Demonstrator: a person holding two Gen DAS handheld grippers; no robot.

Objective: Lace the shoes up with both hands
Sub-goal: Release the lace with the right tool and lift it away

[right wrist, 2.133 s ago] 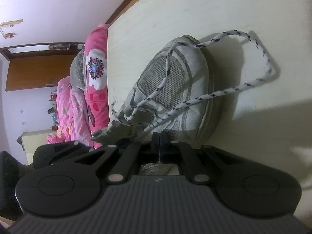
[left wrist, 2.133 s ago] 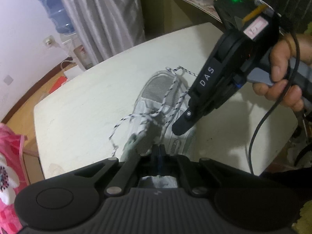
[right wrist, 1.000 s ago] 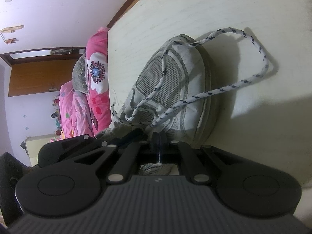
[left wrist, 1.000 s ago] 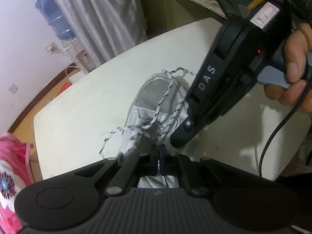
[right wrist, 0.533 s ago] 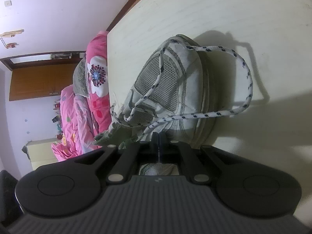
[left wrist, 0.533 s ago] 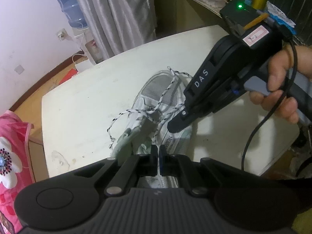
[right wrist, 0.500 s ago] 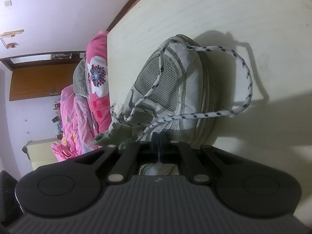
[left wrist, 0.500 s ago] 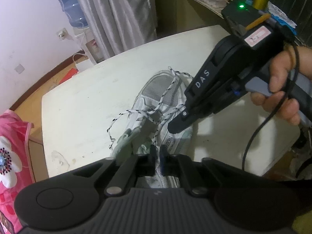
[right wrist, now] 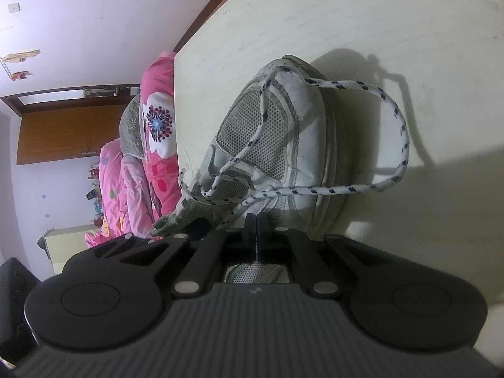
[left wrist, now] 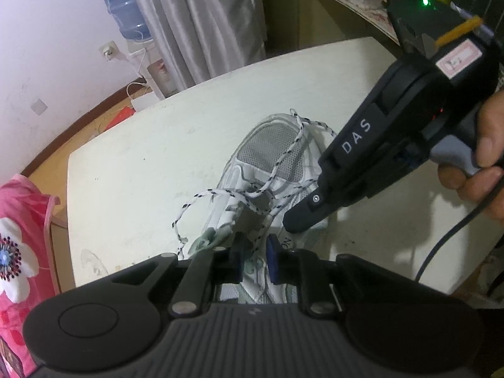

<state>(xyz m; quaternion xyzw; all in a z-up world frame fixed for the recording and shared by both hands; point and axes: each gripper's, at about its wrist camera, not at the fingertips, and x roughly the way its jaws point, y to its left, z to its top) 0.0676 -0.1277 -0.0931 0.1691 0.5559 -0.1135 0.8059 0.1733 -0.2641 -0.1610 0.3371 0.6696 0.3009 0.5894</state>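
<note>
White table (left wrist: 132,170), shoe (left wrist: 267,163) under both grippers

shoe (left wrist: 277,160) lies on table (left wrist: 141,170), lace (right wrist: 400,132) looping beside it.

The left gripper (left wrist: 253,260) sits at the lower centre of its own view, angled steeply downward, its jaws opening — a narrow gap shows between the blue-edged pads (left wrist: 271,263). The right gripper (right wrist: 255,231) stands at the lower centre of its view with its jaws pressed together; in the left wrist view its black body slants from the upper right down toward mid-frame. The person's right hand (left wrist: 482,170) grips its handle at the right edge of that frame — fingers curled around the grey trigger.
</note>
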